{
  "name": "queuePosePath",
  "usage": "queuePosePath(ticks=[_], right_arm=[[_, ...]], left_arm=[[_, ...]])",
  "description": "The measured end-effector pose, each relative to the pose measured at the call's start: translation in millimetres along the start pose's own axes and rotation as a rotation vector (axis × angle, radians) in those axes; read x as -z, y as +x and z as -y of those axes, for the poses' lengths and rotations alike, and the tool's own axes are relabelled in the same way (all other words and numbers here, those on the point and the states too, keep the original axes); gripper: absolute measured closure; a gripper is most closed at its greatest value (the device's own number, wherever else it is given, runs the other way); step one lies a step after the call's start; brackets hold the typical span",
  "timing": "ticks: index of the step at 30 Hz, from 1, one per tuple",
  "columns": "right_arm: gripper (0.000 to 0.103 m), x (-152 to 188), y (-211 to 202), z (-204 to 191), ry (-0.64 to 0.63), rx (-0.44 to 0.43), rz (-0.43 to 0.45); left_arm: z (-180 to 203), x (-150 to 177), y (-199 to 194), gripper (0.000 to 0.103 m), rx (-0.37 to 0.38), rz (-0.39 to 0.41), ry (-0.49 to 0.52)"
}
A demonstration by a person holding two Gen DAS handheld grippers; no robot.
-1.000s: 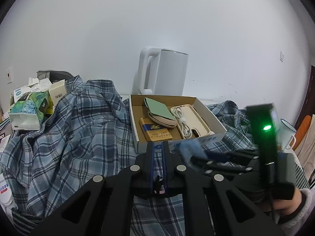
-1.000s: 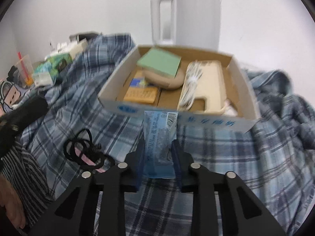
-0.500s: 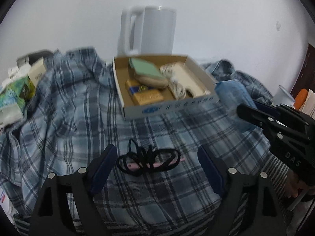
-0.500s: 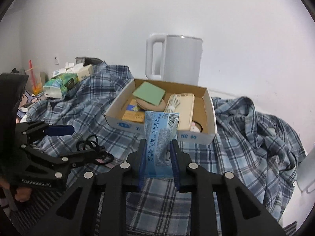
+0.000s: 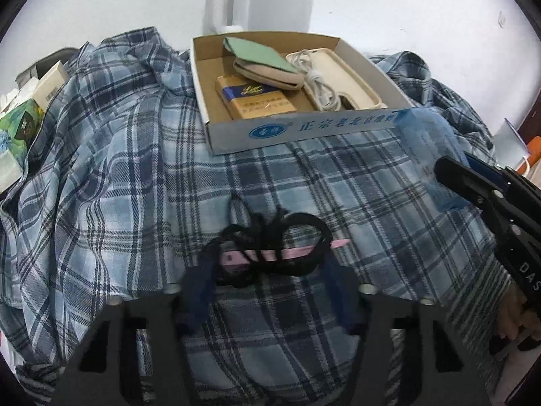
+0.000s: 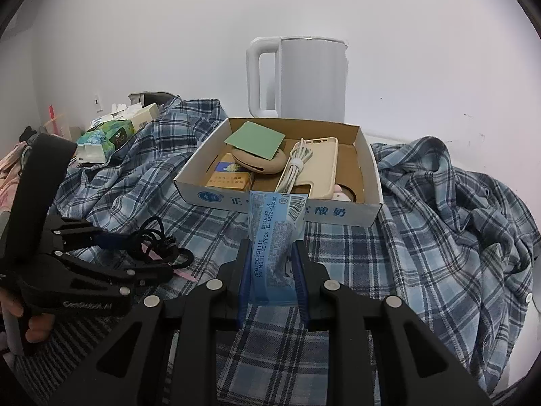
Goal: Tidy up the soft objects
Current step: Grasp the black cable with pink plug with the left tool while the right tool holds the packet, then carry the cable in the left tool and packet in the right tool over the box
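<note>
Black tangled cord [image 5: 270, 247] with a pink strip lies on the plaid shirt [image 5: 101, 176], between the closing jaws of the left gripper [image 5: 267, 291]. Right gripper [image 6: 272, 270] clamps a blue plastic packet [image 6: 274, 237] before the cardboard box [image 6: 280, 203]; beyond stands a white kettle [image 6: 297, 77].

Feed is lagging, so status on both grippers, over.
Left gripper closing around tangled black cord bundle on plaid cloth. Right gripper shut on blue plastic packet. Path to cardboard box clear.
</note>
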State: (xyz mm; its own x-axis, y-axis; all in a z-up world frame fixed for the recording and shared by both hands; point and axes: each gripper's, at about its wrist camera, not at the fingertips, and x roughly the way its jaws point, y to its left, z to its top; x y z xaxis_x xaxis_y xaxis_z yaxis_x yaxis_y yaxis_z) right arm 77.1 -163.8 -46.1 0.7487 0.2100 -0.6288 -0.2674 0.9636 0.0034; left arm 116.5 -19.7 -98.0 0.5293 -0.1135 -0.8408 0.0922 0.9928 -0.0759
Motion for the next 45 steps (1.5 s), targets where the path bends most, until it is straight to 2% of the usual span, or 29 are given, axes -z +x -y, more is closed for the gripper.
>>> queuePosePath(ticks=[3, 7, 12, 16, 21, 26, 45], right_arm=[[0.081, 0, 0, 2, 0.011, 0.000, 0.000], [0.081, 1, 2, 3, 0.016, 0.005, -0.006], [0.081, 1, 2, 3, 0.015, 0.014, 0.000], [0.081, 2, -7, 1, 0.003, 0.026, 0.048], [0.081, 4, -25, -9, -0.041, 0.046, 0.141], [0.081, 5, -26, -10, -0.048, 0.062, 0.150], [0.081, 6, -26, -5, -0.023, 0.067, 0.151]], left_arm=[[-2, 0, 0, 0.066, -0.016, 0.006, -0.013], [-4, 2, -5, 0.075, -0.007, 0.031, -0.022], [-2, 4, -20, 0.087, 0.013, 0.116, -0.021], [-3, 9, -43, 0.088, 0.035, 0.232, -0.020], [2, 21, -77, 0.088, 0.035, 0.419, 0.008], [5, 29, -94, 0.088, 0.020, 0.521, 0.021], [1, 32, -97, 0.088, 0.022, 0.540, 0.012]])
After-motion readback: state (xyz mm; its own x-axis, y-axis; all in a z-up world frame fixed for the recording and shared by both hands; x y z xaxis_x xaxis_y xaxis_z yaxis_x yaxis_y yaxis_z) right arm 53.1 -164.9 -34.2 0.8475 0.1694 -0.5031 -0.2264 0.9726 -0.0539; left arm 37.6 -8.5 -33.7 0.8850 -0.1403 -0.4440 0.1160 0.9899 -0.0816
